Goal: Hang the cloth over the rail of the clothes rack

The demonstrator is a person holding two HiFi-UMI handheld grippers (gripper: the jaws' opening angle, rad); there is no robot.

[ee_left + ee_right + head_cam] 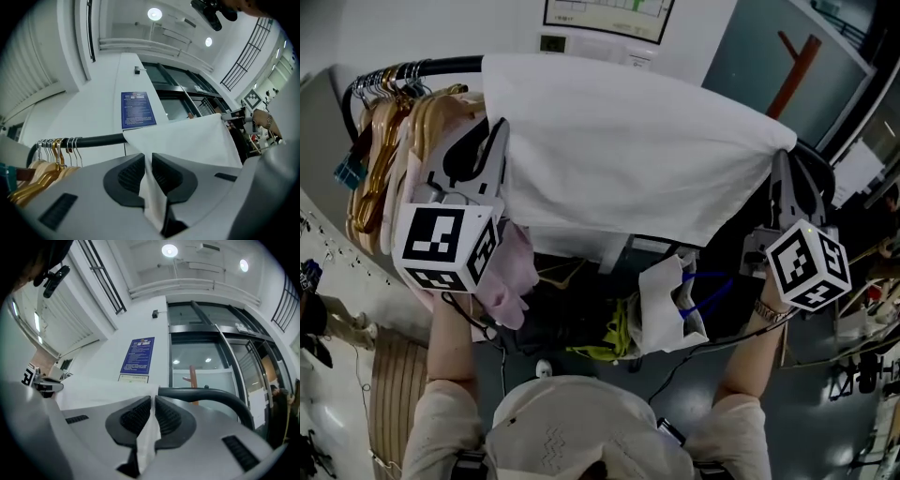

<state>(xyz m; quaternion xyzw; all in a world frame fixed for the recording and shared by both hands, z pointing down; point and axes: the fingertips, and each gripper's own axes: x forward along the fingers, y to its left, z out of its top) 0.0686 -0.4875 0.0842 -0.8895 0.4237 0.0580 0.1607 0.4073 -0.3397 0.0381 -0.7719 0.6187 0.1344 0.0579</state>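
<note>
Left gripper [151, 158] and right gripper [153, 403] each have their ribbed black fingers pinched shut on a corner of the cloth [628, 150], at 9 and 3 o'clock in the head view, evidently to keep it spread. Cloth: white, thin, smooth, covering the rail [441, 67], a black rounded tube. Wooden hangers [384, 141] bunch at 10 o'clock.

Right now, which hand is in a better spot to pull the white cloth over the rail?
Probably right. The right gripper pinches the cloth beside bare rail; the left gripper, also clamped on it, is crowded by hangers.
</note>
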